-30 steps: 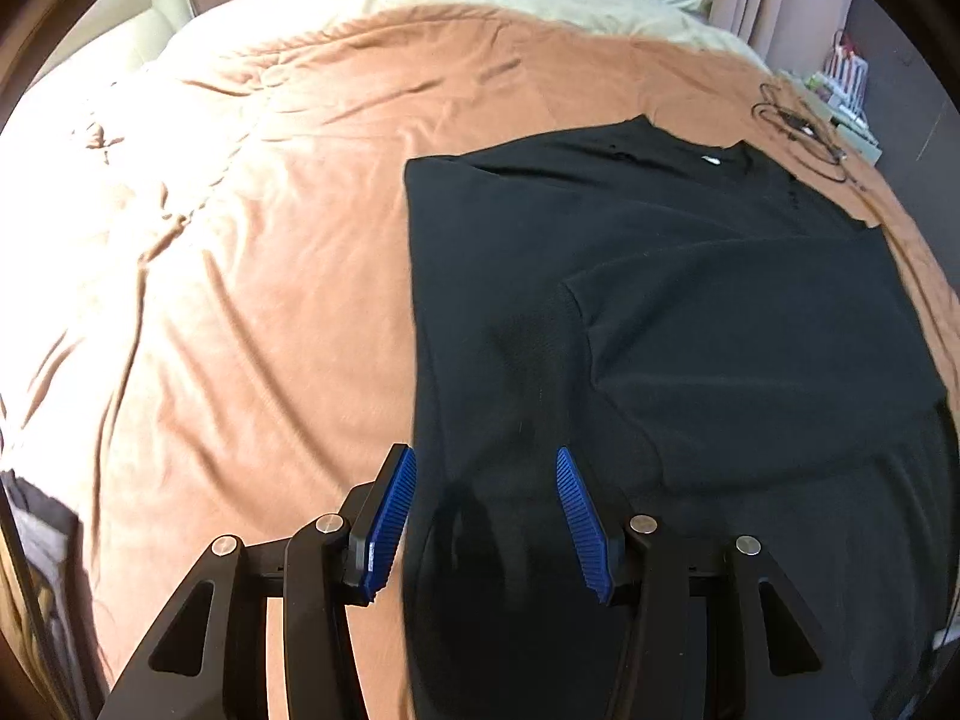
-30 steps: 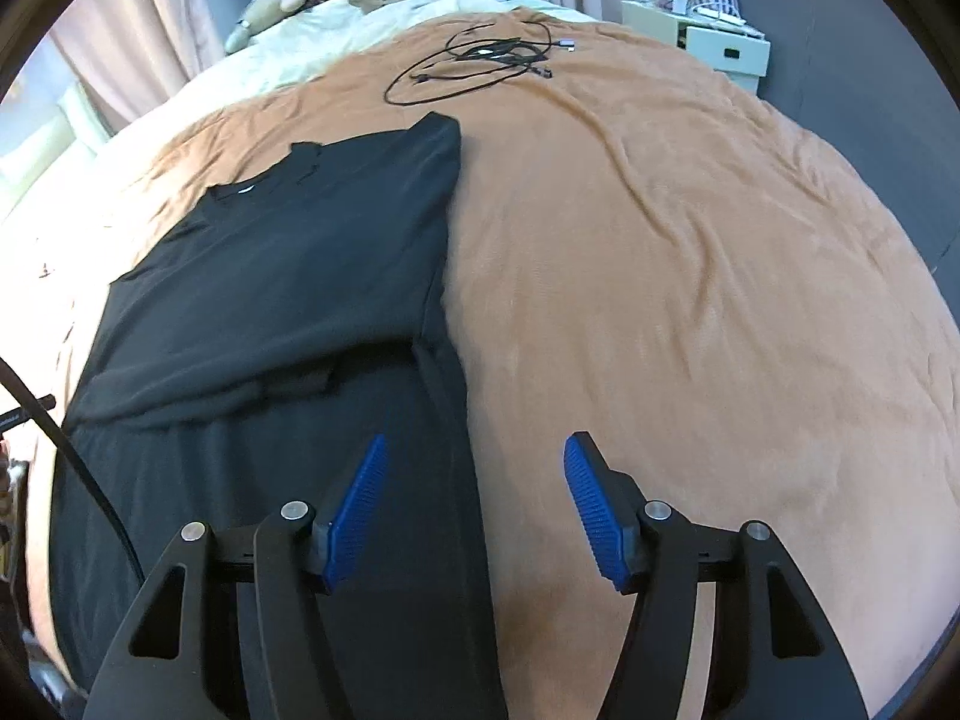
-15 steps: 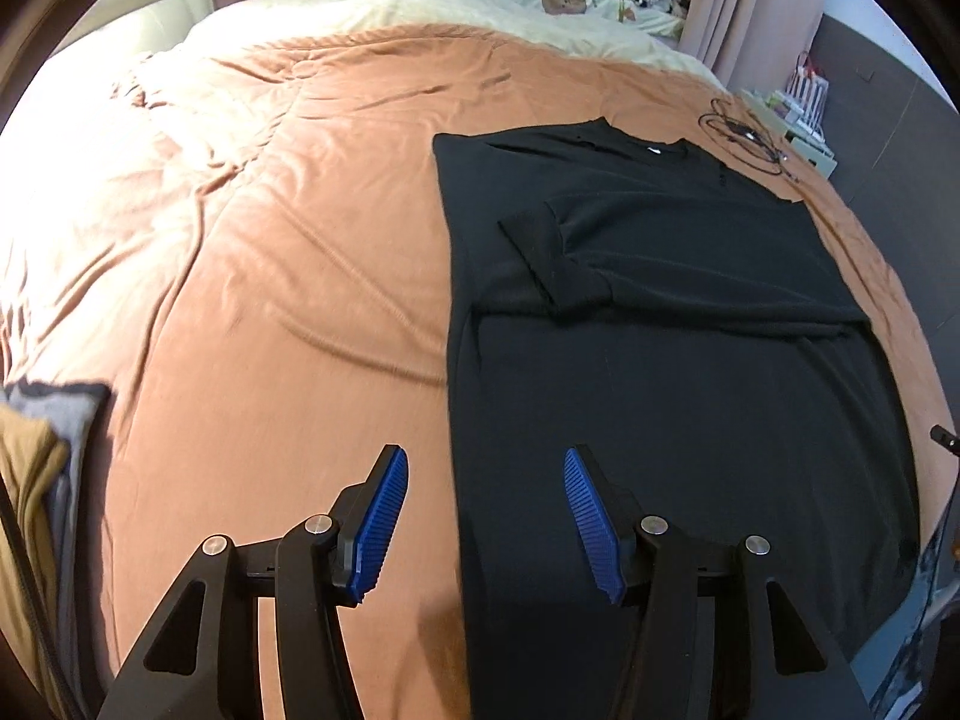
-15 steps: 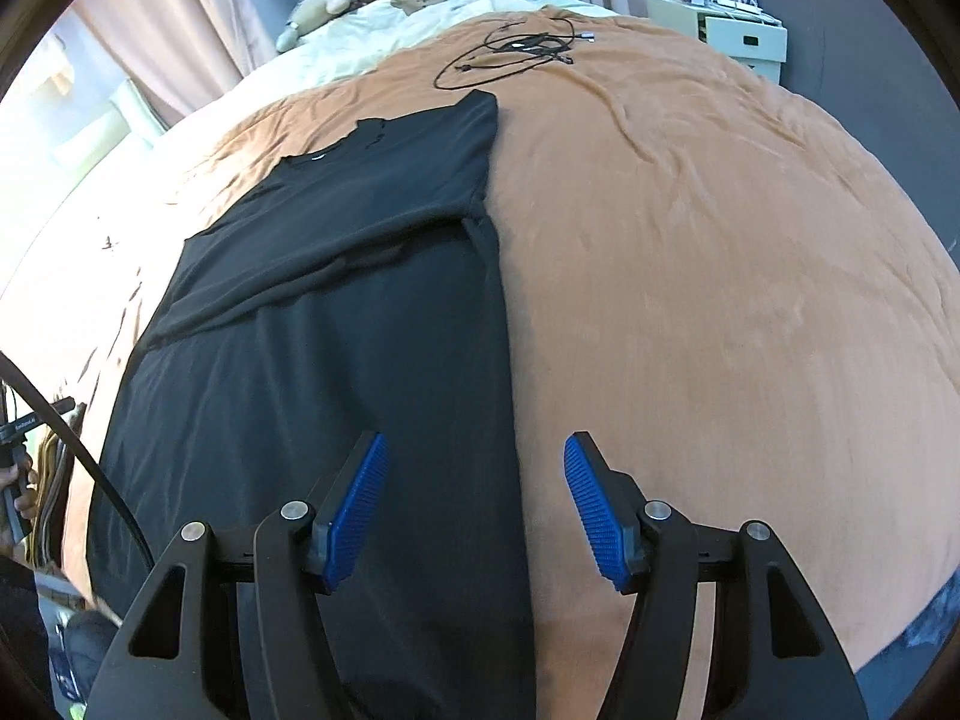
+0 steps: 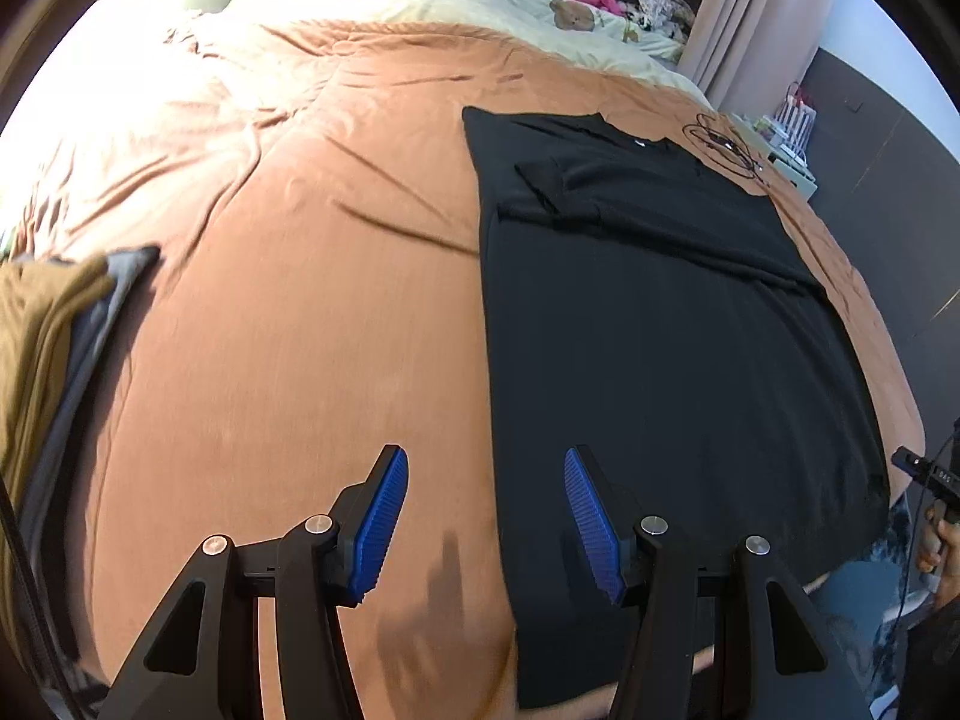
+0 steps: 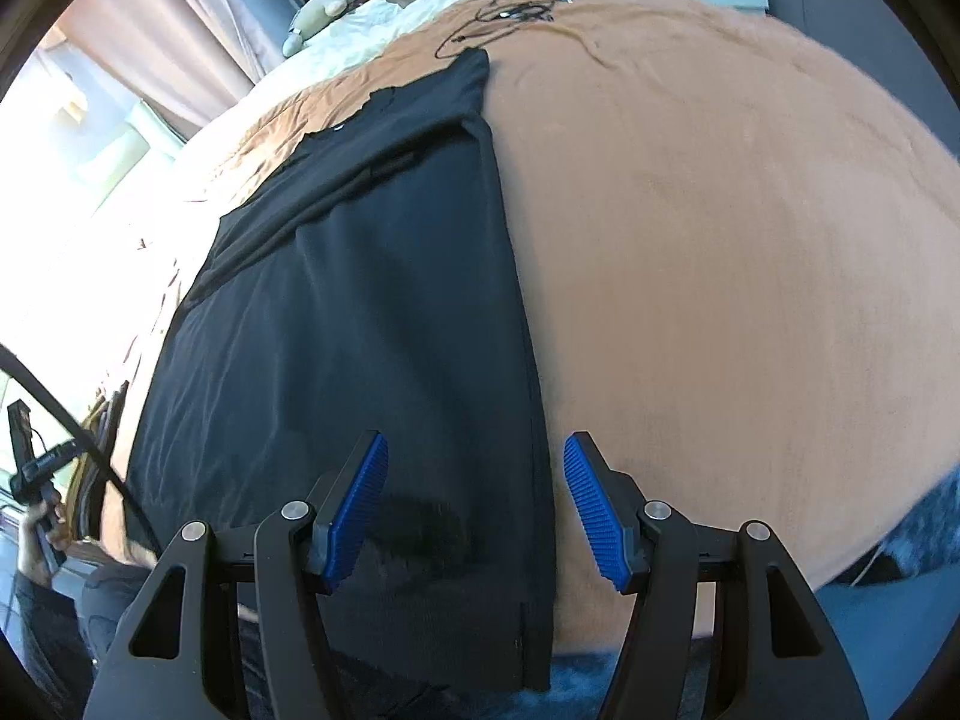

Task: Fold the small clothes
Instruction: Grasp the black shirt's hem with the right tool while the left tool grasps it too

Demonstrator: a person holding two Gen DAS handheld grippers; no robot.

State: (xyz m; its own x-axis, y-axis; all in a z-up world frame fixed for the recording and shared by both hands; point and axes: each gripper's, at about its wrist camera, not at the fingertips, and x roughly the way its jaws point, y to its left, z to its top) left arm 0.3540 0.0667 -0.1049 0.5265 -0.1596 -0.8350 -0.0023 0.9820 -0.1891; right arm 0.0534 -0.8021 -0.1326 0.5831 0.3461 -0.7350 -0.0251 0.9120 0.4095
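On the blanket (image 5: 312,324) lies a black shirt (image 5: 660,324), sleeves folded in. Left gripper (image 5: 486,519) and right gripper (image 6: 474,504) hover spread over its hem corners.

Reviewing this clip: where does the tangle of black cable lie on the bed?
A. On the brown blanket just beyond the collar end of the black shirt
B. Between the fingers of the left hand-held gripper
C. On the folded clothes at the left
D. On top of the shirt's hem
A: the black cable lies on the brown blanket past the black shirt collar end.

Both grippers, left gripper (image 5: 486,525) and right gripper (image 6: 476,510), have black frames, ribbed blue pads (image 5: 379,525), silver screws (image 5: 318,524); possibly a black cable (image 6: 90,444).
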